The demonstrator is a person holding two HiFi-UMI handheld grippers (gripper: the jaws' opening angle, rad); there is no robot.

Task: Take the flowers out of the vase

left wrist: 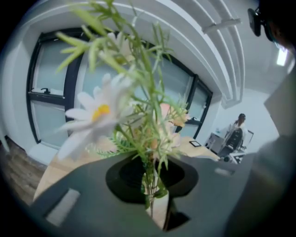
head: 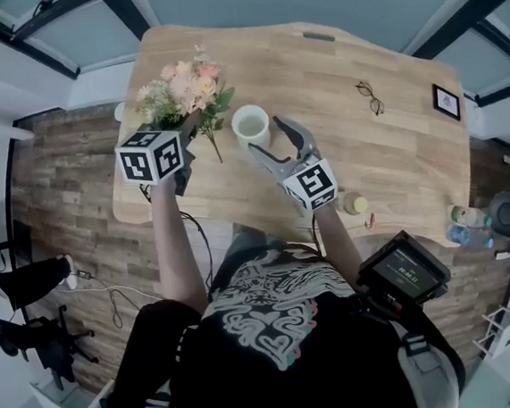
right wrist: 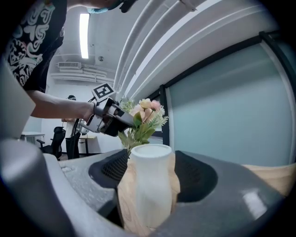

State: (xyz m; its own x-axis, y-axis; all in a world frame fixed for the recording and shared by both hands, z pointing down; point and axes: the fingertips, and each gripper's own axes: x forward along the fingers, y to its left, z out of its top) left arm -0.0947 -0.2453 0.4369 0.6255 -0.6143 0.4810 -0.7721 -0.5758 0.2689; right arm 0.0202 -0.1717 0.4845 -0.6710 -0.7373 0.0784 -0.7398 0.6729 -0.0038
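Head view: the flowers (head: 186, 89) are out of the white vase (head: 251, 123), their stems clenched in the left gripper (head: 195, 122) just beside it over the table (head: 394, 158). Seemingly only setting them down remains. The right gripper (head: 266, 136) brackets the vase, jaws spread. The vase's base is hidden.

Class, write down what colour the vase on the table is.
The vase is plain white, seen best in the right gripper view.

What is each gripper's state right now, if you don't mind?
Left gripper: shut on the flowers.
Right gripper: open, jaws either side of the vase.
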